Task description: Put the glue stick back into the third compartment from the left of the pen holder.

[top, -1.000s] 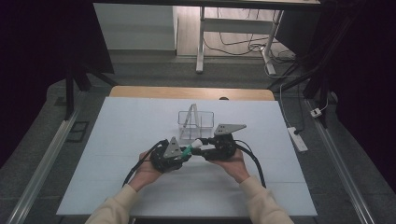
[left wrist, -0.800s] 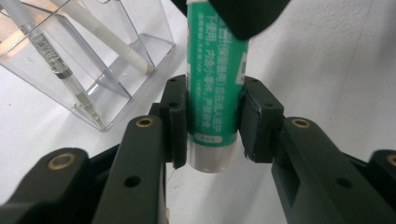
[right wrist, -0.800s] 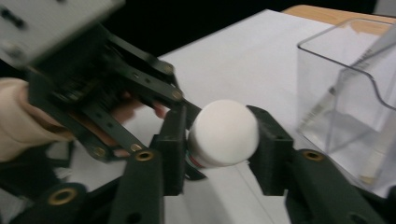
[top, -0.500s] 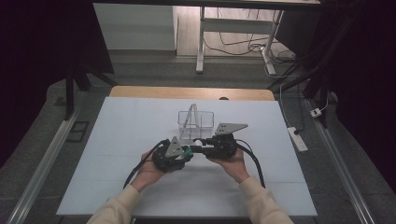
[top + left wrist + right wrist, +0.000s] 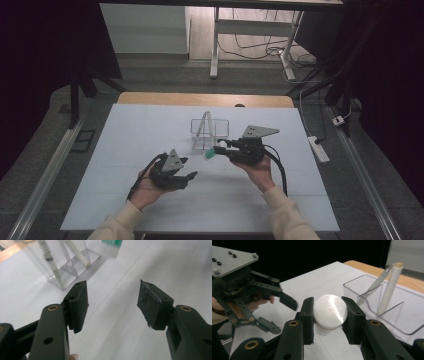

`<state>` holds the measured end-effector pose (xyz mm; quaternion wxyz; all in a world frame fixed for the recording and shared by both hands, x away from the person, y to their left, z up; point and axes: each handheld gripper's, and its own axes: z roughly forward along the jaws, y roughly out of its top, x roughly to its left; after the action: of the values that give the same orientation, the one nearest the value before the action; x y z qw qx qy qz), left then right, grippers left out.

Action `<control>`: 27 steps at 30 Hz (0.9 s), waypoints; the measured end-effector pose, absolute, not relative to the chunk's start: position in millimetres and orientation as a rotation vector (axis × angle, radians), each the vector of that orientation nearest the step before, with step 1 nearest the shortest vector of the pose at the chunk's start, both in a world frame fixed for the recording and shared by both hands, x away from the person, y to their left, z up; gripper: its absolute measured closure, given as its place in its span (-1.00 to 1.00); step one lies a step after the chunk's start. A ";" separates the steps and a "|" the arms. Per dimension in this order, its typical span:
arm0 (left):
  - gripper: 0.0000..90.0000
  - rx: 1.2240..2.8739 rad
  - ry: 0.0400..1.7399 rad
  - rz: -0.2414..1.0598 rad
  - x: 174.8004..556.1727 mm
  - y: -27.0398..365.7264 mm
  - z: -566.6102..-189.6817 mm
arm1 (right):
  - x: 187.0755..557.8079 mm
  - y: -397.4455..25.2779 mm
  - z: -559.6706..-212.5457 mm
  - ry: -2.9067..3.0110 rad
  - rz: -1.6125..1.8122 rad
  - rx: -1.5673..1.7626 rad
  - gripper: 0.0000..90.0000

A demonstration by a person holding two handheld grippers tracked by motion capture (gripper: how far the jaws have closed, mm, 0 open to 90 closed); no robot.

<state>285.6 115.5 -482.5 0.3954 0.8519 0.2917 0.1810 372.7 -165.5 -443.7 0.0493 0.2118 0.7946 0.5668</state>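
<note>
Two black pads are pinching a small white-capped tube [image 5: 330, 313] from either side in the right gripper view, the round cap end facing the camera and the body hanging down between the jaws. In the high view the right gripper [image 5: 219, 148] is holding that tube with its green-and-white end [image 5: 210, 153] poking out toward the left, just in front of the clear organiser [image 5: 210, 134], which is standing mid-table with a white pen [image 5: 200, 129] and a slimmer stick leaning in its compartments. The left gripper [image 5: 186, 174] is sitting lower and to the left, well apart from the tube, its jaws standing wide with nothing between them; in the left gripper view the bare table [image 5: 120, 302] is showing through the gap and the organiser [image 5: 67, 265] is lying ahead to the upper left.

By my reading, the tube is being carried, and the step in hand is placing it into the organiser. The next move is calling for a lift over the near wall, a tilt to stand the tube upright above a free compartment, then a slow release so it is not knocking the leaning pen. The left gripper is probably waiting, possibly to steady the light organiser.
</note>
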 end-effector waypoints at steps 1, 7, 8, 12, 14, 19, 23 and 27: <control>-0.08 2.156 0.749 0.454 284.0 120.0 -482.6 | 373.2 -166.5 -441.8 2.414 1.725 0.646 0.43; -0.11 2.152 0.812 0.461 274.9 148.0 -486.8 | 376.3 -172.5 -428.9 2.364 1.726 0.655 0.43; -0.11 2.146 0.828 0.462 273.2 154.2 -487.7 | 376.9 -173.3 -427.2 2.359 1.726 0.654 0.43; -0.12 2.125 0.877 0.465 269.2 172.1 -490.5 | 381.1 -177.8 -420.0 2.333 1.711 0.669 0.43; -0.12 2.117 0.893 0.468 267.7 179.4 -492.0 | 382.7 -179.7 -417.9 2.321 1.706 0.682 0.43; -0.13 2.093 0.932 0.468 264.6 194.3 -495.2 | 387.6 -184.6 -411.1 2.290 1.680 0.711 0.43; -0.15 2.080 0.960 0.469 263.1 203.9 -497.9 | 394.7 -187.8 -403.8 2.260 1.654 0.736 0.43; -0.16 2.081 0.969 0.471 262.6 208.9 -499.6 | 405.0 -188.5 -397.2 2.241 1.626 0.766 0.43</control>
<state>262.6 208.9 -499.6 0.3888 0.8181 0.3810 0.1852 405.0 -188.5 -397.2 0.1338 0.2643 0.7731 0.5608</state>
